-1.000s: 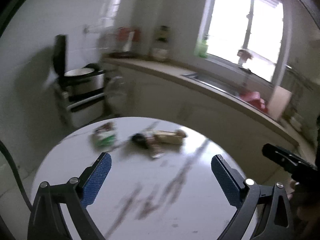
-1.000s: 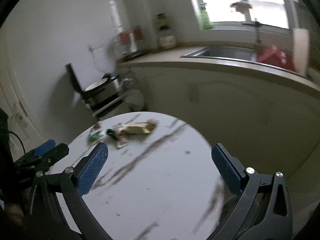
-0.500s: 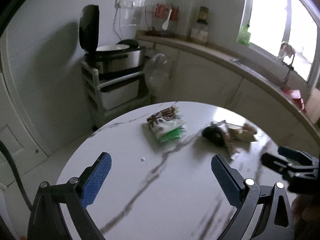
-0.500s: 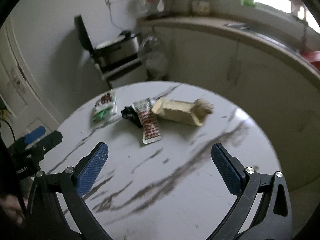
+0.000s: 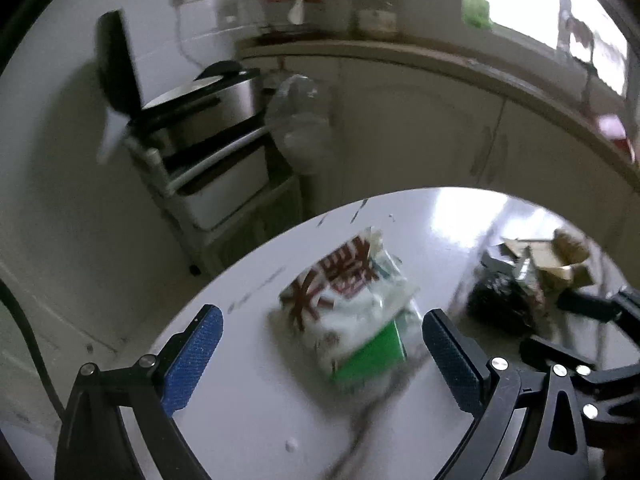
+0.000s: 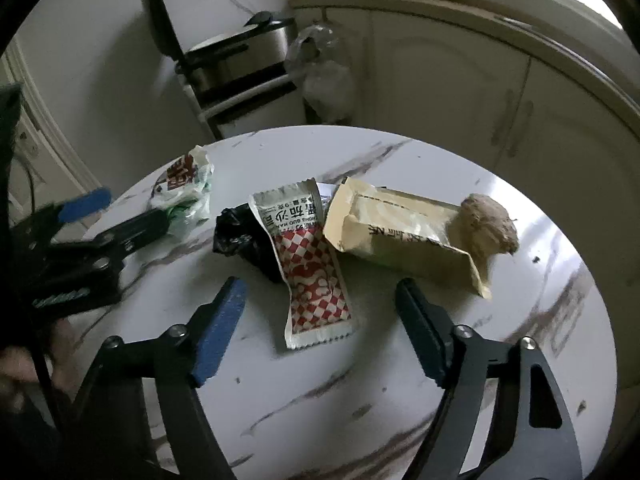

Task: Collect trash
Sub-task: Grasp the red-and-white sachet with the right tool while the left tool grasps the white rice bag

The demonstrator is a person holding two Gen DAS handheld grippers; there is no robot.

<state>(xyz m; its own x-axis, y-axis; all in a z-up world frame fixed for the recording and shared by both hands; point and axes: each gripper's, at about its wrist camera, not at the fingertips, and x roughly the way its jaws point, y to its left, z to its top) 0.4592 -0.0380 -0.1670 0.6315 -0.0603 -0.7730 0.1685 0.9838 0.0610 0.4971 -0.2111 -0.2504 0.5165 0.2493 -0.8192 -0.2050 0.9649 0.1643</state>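
**Both grippers over the trash on the round table**

I am looking along the left gripper at the green and white snack bag, which is lying on the white marbled table just ahead of the blue pads. The jaws are standing wide apart and are gripping nothing; the bag is sitting between them, and I cannot tell whether the right pad is touching its edge.

The right gripper is pointing down at the red checkered sachet, whose lower end is lying between the fingers. Its jaws are closing, but the pads are not yet pressing on the sachet and nothing is being held. The sachet is partly lying over a crumpled black wrapper on its left, and the tan paper bag is lying just to its right, with a brown lump at its far end.

Beyond the table a rack with an open-lidded cooker is standing by the wall
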